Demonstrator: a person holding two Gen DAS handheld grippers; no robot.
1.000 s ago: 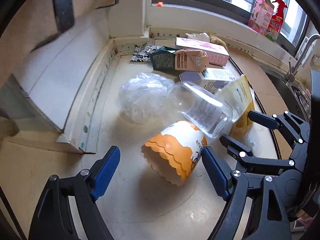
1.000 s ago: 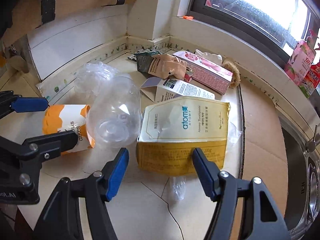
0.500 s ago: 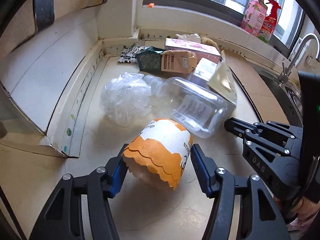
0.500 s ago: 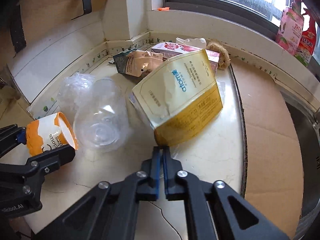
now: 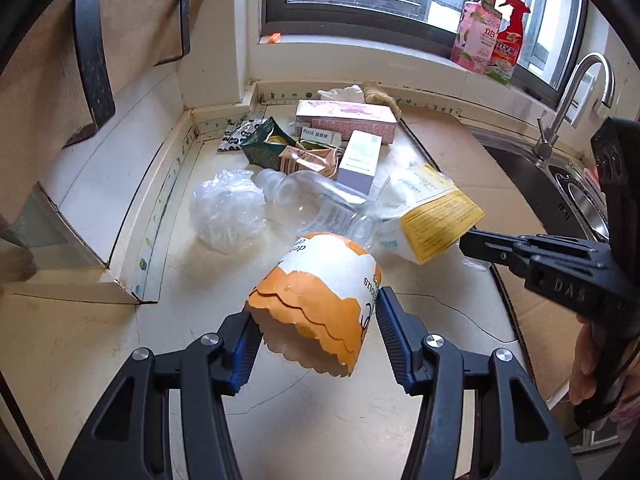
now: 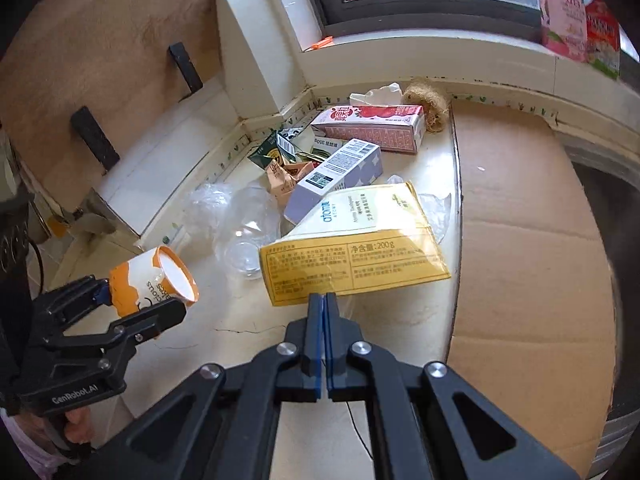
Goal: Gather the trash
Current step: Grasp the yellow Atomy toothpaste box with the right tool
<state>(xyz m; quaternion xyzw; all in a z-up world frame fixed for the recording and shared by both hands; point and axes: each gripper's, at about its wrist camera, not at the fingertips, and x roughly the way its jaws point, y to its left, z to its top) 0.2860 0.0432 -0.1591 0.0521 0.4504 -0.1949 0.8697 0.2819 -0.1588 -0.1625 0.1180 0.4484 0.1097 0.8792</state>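
Observation:
My left gripper [image 5: 316,320] is shut on an orange-and-white paper cup [image 5: 320,300] and holds it above the counter; the cup also shows in the right wrist view [image 6: 152,284]. My right gripper [image 6: 323,300] is shut on the bottom edge of a yellow-and-white pouch [image 6: 352,256], lifted off the counter; the pouch also shows in the left wrist view [image 5: 432,216]. A clear plastic bottle [image 5: 308,200] and a crumpled clear bag [image 5: 228,212] lie on the counter beyond the cup.
Cartons and boxes [image 5: 348,120] lie piled near the back corner. A flat cardboard sheet [image 6: 528,240] covers the counter's right side. A sink with tap [image 5: 568,92] is at the right. Two bottles [image 5: 488,32] stand on the window sill.
My left gripper closed on the paper cup and lifted it. My right gripper closed on the pouch's edge and lifted it off the counter.

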